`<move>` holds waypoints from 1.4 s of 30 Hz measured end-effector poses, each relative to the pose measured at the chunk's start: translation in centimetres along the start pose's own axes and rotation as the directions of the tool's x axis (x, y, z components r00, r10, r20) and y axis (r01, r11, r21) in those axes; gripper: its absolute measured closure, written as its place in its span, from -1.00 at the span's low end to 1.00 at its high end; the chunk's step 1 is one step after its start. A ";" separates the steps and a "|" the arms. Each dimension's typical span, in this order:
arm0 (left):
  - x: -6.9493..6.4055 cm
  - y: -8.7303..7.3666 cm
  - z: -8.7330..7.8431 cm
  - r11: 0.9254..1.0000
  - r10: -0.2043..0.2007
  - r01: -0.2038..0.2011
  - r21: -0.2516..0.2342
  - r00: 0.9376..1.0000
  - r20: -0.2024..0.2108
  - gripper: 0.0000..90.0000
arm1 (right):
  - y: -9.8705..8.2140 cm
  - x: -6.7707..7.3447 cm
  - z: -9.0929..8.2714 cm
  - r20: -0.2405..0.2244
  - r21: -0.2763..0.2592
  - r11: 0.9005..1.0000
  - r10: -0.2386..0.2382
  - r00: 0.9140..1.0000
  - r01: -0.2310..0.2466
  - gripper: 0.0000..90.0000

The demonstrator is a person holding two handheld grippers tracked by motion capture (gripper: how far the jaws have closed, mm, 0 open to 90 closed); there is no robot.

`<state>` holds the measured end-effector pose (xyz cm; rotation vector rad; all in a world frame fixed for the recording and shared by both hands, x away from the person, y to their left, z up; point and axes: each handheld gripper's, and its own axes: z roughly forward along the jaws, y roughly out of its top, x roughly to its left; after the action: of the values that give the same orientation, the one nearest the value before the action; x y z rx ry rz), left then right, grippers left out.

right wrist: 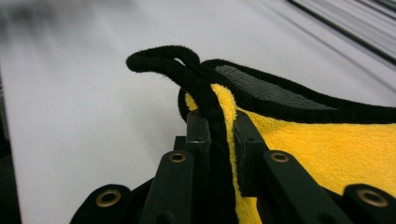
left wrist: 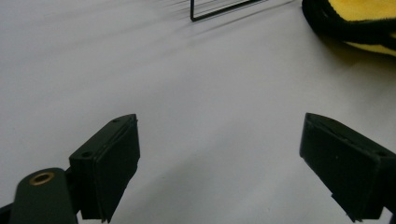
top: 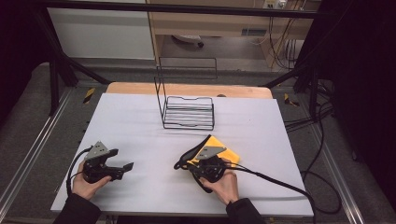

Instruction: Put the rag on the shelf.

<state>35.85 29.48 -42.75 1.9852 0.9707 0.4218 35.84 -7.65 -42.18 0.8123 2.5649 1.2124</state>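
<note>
Your right claw (right wrist: pixel 219 135) is clamped on the cloth's (right wrist: pixel 327 149) black hem near the table's (top: pixel 140 121) front edge; keep that pinch firm and lift slowly; left claw (left wrist: pixel 219 154) sits wide open, empty.

In the high view the right tongs (top: pixel 195 164) and hand are covering the near part of the yellow cloth (top: pixel 227 153). In the left gripper view the picture's top right edge is cutting off that cloth, and the wire rack (left wrist: pixel 219 11) likewise. In the right gripper view, the table (right wrist: pixel 70 70) and the far background are blurring.
</note>
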 end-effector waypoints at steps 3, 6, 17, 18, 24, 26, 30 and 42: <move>0.0 0.0 0.0 1.000 -0.002 0.002 0.001 1.000 0.001 -0.73 | 0.1 0.9 0.8 -0.064 0.013 1.000 -0.018 0.998 0.018 0.77; 0.0 0.0 0.1 1.000 -0.004 0.004 0.005 1.000 0.001 -0.73 | -0.1 1.5 1.4 -0.104 0.028 0.999 -0.035 0.994 0.038 0.76; -0.5 0.4 0.0 1.000 -0.004 0.004 0.009 1.000 0.007 -0.74 | -0.4 1.6 1.8 -0.174 0.021 1.000 0.013 0.985 -0.010 0.08; -0.6 0.5 0.0 1.000 -0.003 0.003 0.011 1.000 0.010 -0.74 | -0.4 1.6 1.8 -0.174 0.021 1.000 0.013 0.985 -0.010 0.08; -2.1 1.6 0.3 1.000 0.007 -0.008 0.025 1.000 0.027 -0.67 | 0.1 -0.4 -1.8 -0.045 -0.058 0.998 0.016 0.999 -0.018 -0.32; -3.0 2.2 0.5 0.999 0.018 -0.019 0.035 0.999 0.033 -0.61 | -0.2 -1.5 -2.9 0.008 -0.072 0.997 0.033 0.999 -0.032 -0.40; -5.1 3.4 1.2 0.997 0.045 -0.048 0.066 0.998 0.053 -0.46 | -1.8 -3.8 -4.8 0.088 -0.097 0.991 0.101 0.991 -0.092 -0.48; -11.9 6.3 7.6 0.974 0.092 -0.124 0.189 0.982 0.165 0.20 | -6.5 -7.7 -6.5 0.227 -0.064 0.969 0.246 0.942 -0.237 -0.21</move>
<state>35.88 14.09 -41.15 2.2231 0.8356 0.2319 37.12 -19.56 -43.37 1.2131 2.2992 1.1436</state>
